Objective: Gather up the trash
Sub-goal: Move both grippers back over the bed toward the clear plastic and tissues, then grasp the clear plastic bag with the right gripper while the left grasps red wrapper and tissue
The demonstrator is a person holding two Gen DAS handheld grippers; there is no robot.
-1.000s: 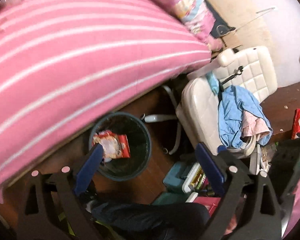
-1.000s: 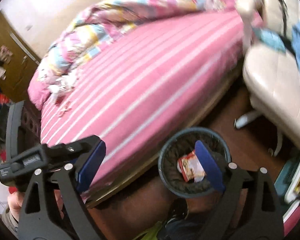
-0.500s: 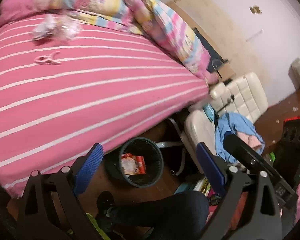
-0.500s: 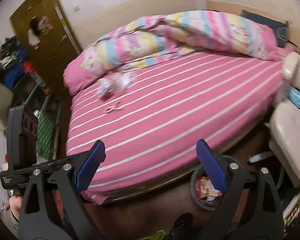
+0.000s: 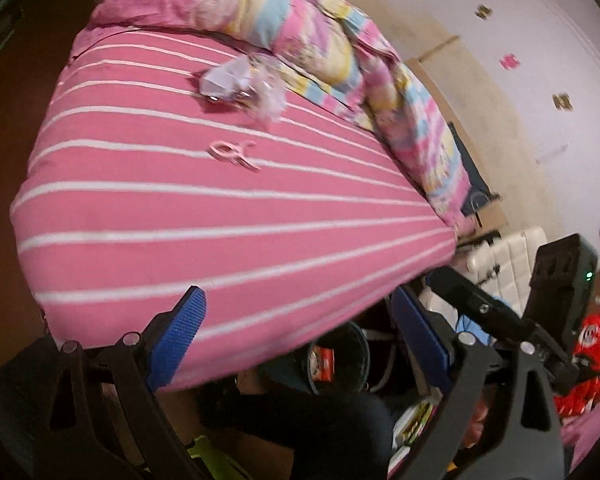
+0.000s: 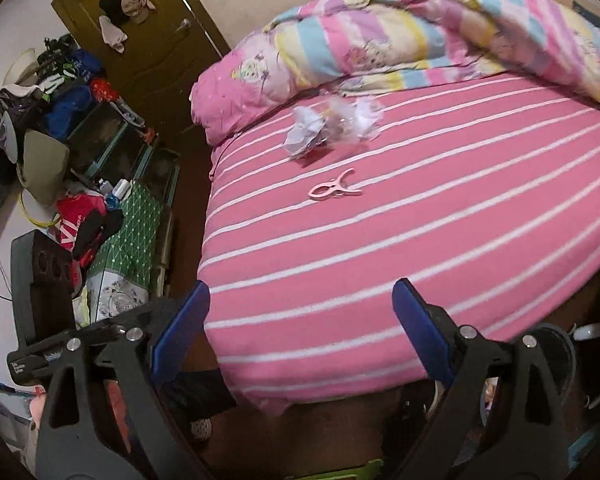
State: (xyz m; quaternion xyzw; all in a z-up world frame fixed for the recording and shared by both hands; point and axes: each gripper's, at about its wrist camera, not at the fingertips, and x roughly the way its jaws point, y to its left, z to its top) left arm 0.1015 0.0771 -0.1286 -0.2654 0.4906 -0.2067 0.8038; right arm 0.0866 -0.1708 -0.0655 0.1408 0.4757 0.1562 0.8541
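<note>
Crumpled white paper and clear plastic trash (image 5: 240, 86) lies on the pink striped bed (image 5: 180, 216), near the rolled quilt; it also shows in the right wrist view (image 6: 332, 128). A dark waste bin (image 5: 340, 360) stands on the floor by the bed's edge with a red snack wrapper (image 5: 322, 364) inside. My left gripper (image 5: 300, 344) is open and empty, above the bed's near edge. My right gripper (image 6: 302, 332) is open and empty, also above the near edge, far from the trash.
A pink clothes clip (image 6: 334, 190) lies on the bed short of the trash. A colourful quilt (image 6: 440, 36) runs along the far side. A white chair (image 5: 508, 268) stands right of the bin. Cluttered bags and boxes (image 6: 80, 184) fill the floor left of the bed by a brown door (image 6: 140, 28).
Both grippers have risen and tilted up from over the bin to face across the bed. The bin has dropped to the lower edge of both views. Both stay open and empty.
</note>
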